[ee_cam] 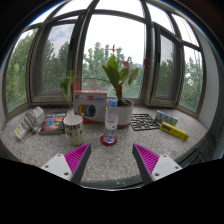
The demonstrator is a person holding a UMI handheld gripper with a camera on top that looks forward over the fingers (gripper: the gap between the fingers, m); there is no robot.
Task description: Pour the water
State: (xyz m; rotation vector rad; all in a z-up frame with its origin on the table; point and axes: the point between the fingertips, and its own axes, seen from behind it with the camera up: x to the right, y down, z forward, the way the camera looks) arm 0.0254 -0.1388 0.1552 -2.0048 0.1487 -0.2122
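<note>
Windowed counter (110, 160) — claw (111, 160) level, spread, empty — perhaps a glass (110, 124) ahead.

Lettering on the colourful box (90, 104) too small to read, box base hidden behind the mug (73, 128), contents of the clear glass (110, 123) indiscernible, packets (30, 122) at the counter's far end blurred, plant pot (124, 112) partly hidden behind the glass.

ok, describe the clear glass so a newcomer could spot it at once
Start at the bay window, then drop to the potted plant on the counter below it. Just in front of the pot stands the clear glass on a small red coaster, ahead of the open gripper. Unlike the opaque patterned mug beside it, it is see-through.
</note>
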